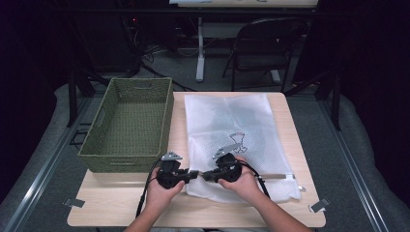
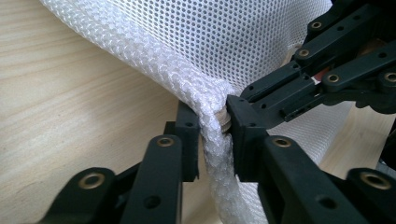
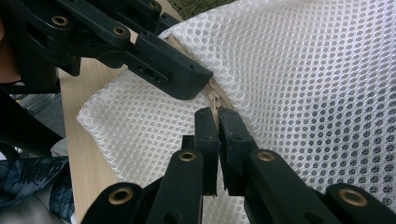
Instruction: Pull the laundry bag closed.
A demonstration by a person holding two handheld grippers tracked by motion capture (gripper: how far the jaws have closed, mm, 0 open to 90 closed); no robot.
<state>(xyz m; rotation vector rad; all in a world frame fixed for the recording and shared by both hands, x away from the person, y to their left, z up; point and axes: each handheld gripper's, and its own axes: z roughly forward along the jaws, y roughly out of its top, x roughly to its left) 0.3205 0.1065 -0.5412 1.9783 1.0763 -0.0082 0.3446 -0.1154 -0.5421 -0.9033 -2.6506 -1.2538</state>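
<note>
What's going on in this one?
A person at a table works on a white mesh bag with a gripper in each hand. Both grippers meet at the bag's near left corner. The left gripper is pinching a bunched fold of the mesh at the bag's edge. The right gripper is shut on something thin at the zipper line, probably the zipper pull. A green woven basket sits beside the bag, with nothing visible inside it.
</note>
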